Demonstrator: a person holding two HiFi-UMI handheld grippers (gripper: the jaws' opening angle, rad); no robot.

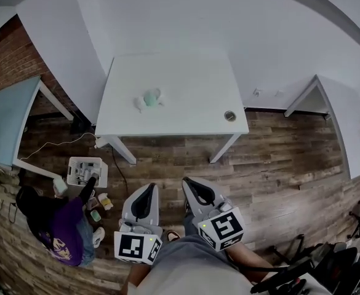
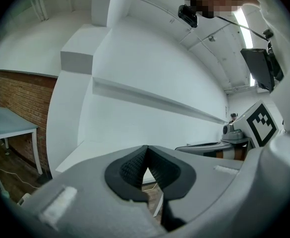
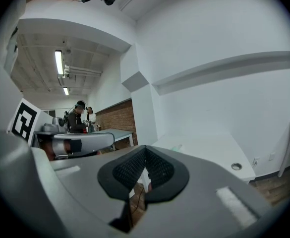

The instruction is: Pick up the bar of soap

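The bar of soap (image 1: 151, 96) is pale green and lies left of centre on the white table (image 1: 192, 91), with something small and white beside it. Both grippers hang low over the wood floor, well short of the table's front edge. My left gripper (image 1: 149, 188) is shut with nothing in it, and its ribbed pads (image 2: 135, 166) meet at the tip. My right gripper (image 1: 189, 183) is also shut and empty. In the right gripper view the table (image 3: 209, 150) lies ahead, with a faint green speck of soap (image 3: 175, 147) on it.
A round grommet hole (image 1: 230, 115) sits near the table's front right corner. A person in purple (image 1: 63, 229) crouches at lower left beside a white basket (image 1: 87, 171). A glass-topped table (image 1: 7, 125) stands at left and another white table (image 1: 346, 118) at right. Chairs (image 1: 327, 263) crowd the lower right.
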